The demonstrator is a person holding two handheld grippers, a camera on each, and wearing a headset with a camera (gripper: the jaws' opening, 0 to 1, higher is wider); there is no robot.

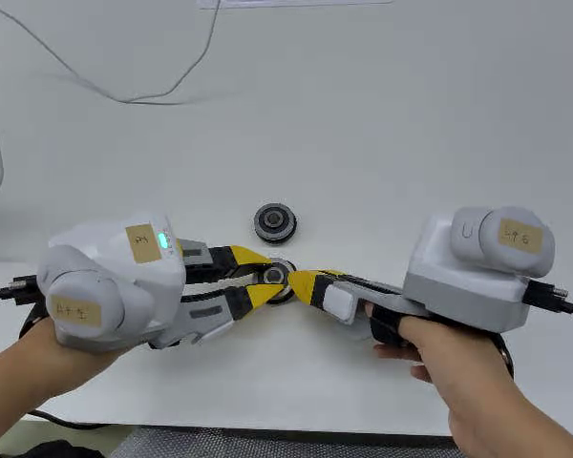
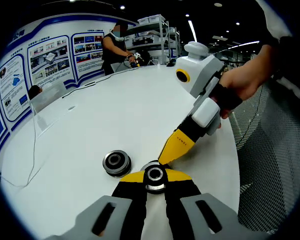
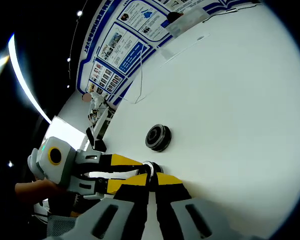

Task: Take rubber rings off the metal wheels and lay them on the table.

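Left tongs (image 2: 155,175) tight on a wheel (image 1: 277,277), right tongs (image 3: 150,175) shut on its rim; second wheel (image 1: 275,222) beyond.

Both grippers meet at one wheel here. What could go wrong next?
The left gripper pinches the held wheel by just its jaw tips; a pull from the right gripper could twist it loose. The right jaws look shut at the rim and may slip off.

Left gripper (image 1: 267,276) has a wheel (image 1: 278,278) clamped between its yellow jaws. Right gripper (image 1: 298,281) comes in from the other side, tips closed together right at that wheel's edge. Second wheel (image 1: 275,222) sits flat on the white table (image 1: 392,134) just behind them. Grey cable (image 1: 95,91) trails across the far left.
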